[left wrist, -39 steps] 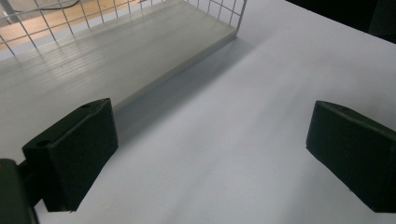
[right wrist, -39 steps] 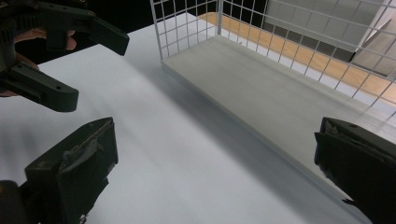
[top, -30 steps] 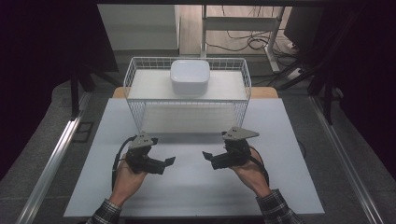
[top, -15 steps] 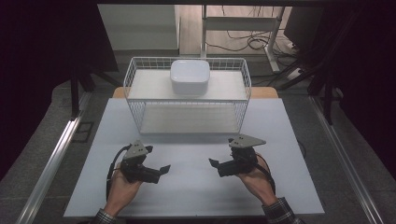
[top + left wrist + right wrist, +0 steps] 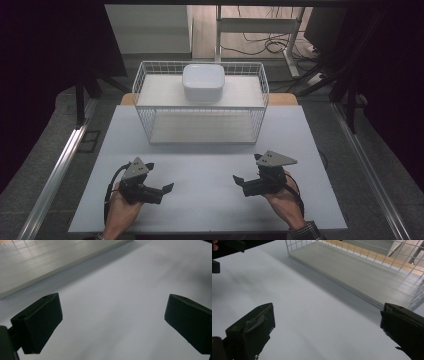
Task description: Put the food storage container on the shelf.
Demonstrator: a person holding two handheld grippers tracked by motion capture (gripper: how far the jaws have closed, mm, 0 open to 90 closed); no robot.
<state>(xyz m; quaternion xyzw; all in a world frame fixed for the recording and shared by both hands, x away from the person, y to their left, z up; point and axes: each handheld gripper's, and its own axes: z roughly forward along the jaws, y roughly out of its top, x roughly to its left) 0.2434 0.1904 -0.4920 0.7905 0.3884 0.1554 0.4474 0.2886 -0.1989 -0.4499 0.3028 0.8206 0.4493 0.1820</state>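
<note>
Left gripper: the black two-jaw left gripper [image 5: 167, 189] sits low over the near-left part of the white table board [image 5: 210, 165], jaws pointing inward towards the middle; in its own view [image 5: 112, 325] the jaws stand wide apart with bare board between them, holding nothing.
Right gripper: the black two-jaw right gripper [image 5: 239, 180] mirrors it at the near right, grey three-cornered plate on top, jaws likewise spread wide and empty in its own view [image 5: 327, 332].
Change: and back they come! Against the picture from a second ago, both grippers have drawn towards the person's edge of the board and drifted further apart, well clear of the basket front now.
Basket: the white wire basket [image 5: 145, 85] stands at the far middle of the board, unmoved since the earlier pictures (its pale floor panel also shows in the right gripper view [image 5: 352, 270]).
Container: the white rounded-square lidded container [image 5: 203, 82] sits up at the basket's rim level, centre back; whether it rests on a shelf panel or on the wires themselves is hard to tell from this angle.
Gap: both grippers are well apart from the basket and the container, touching neither.
Hands: the person's hands grip each tool from below, cables trailing back.
</note>
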